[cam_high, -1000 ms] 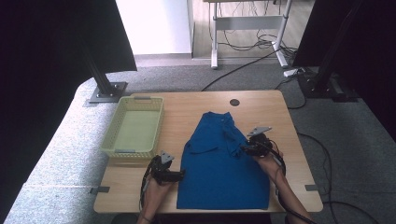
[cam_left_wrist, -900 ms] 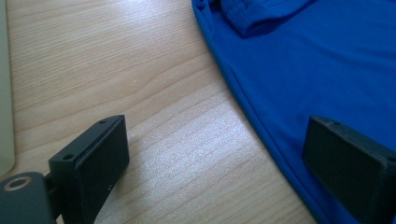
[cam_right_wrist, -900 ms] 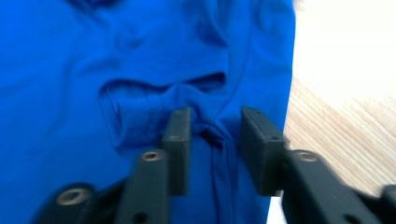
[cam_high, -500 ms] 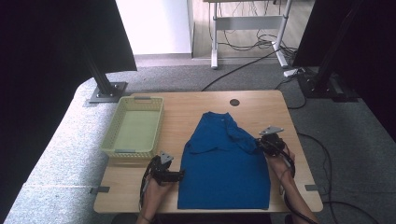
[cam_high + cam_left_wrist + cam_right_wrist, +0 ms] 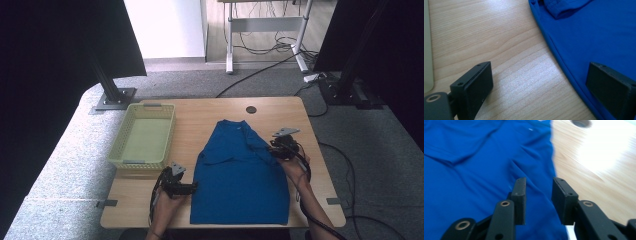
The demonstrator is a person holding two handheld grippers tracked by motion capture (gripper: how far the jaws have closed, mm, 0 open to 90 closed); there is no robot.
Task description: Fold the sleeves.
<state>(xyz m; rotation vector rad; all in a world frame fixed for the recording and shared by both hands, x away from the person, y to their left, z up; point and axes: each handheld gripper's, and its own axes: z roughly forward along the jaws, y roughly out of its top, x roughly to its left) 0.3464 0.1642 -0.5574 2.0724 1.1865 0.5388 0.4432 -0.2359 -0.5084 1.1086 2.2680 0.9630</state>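
A blue short-sleeved shirt (image 5: 240, 175) lies flat on the wooden table (image 5: 200, 115), collar away from me, its right sleeve folded in over the body. My left gripper (image 5: 191, 188) rests at the shirt's left edge near the hem. In the left gripper view the left gripper (image 5: 539, 82) stands wide open, the shirt (image 5: 594, 32) edge running between its jaws. My right gripper (image 5: 275, 148) hovers at the shirt's right side by the folded sleeve. In the right gripper view the right gripper (image 5: 539, 197) is narrowly open above the blue cloth (image 5: 474, 157), holding nothing.
A pale yellow-green basket (image 5: 120, 145), with nothing in it, sits on the table's left side. A round cable hole (image 5: 251, 109) is in the far part of the tabletop. Bare wood lies right of the shirt and between shirt and basket.
My right gripper swung out to the right off the shirt, then came back a little leftward to the shirt's right edge. The left gripper has stayed put.
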